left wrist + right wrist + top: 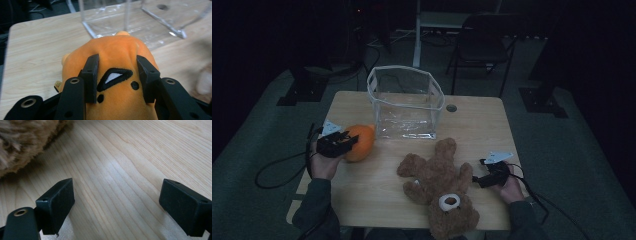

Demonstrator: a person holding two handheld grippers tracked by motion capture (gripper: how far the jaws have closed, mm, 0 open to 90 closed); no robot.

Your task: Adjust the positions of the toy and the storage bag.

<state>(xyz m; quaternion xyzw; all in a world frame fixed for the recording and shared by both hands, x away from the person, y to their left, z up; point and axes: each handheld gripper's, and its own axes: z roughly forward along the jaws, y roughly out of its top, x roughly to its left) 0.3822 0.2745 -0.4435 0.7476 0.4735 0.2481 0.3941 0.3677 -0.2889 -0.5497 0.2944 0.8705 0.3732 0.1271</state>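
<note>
One clear, soft-walled plastic bin [406,102] standing open-topped at the far middle of one light wooden table [362,192]; taken here as the landmark. One round orange plush toy [360,142] just beside the bin's near left corner, pinched by the left gripper [343,142]: both black jaws pressed into the soft orange fabric on either side of a stitched black-and-white eye, seen close in the left gripper view [117,65]. Bin's clear wall right behind the toy there [130,20]. One brown teddy bear [439,185] lying on its back in front of the bin, head toward the near table edge, one paw close to the bin's base. One right gripper [482,179] well to the near right of the bin, just beside the bear's arm, resting low over the tabletop; jaws spread wide apart with nothing between them but bare wood [117,182], brown fur [22,142] off to one side. Two hands counted, one per gripper; two plush toys, one bin.
</note>
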